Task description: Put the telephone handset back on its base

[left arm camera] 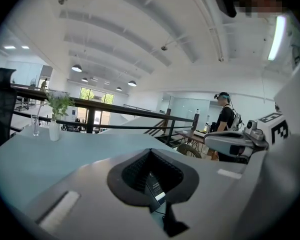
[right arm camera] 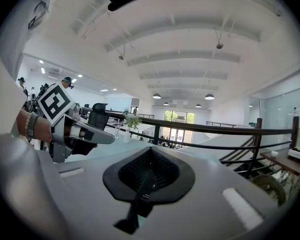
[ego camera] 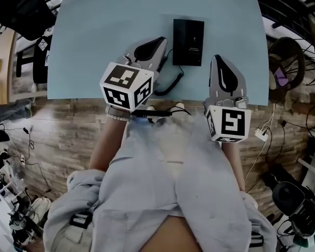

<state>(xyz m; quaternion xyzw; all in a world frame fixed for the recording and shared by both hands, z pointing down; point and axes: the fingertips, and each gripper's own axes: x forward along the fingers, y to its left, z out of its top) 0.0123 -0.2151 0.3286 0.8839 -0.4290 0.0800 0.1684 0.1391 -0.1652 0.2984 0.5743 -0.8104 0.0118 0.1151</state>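
Observation:
A black telephone (ego camera: 188, 42) lies on the light blue table (ego camera: 94, 46), a little right of centre. From above I cannot tell its handset apart from the base. Its dark cord (ego camera: 171, 83) curls from the near left corner toward the table's front edge. My left gripper (ego camera: 156, 43) hovers just left of the phone, jaws shut and empty. My right gripper (ego camera: 220, 62) sits to the phone's near right, also shut on nothing. In the left gripper view the jaws (left arm camera: 152, 154) meet, and the right gripper view shows the same (right arm camera: 150, 154).
A small vase with a plant (left arm camera: 54, 119) and a glass (left arm camera: 36, 125) stand at the table's far end. A dark railing (right arm camera: 215, 130) runs behind the table, with a black chair (right arm camera: 97, 115) beside it. A person (left arm camera: 224, 118) stands in the background. Cables and gear lie on the floor around me.

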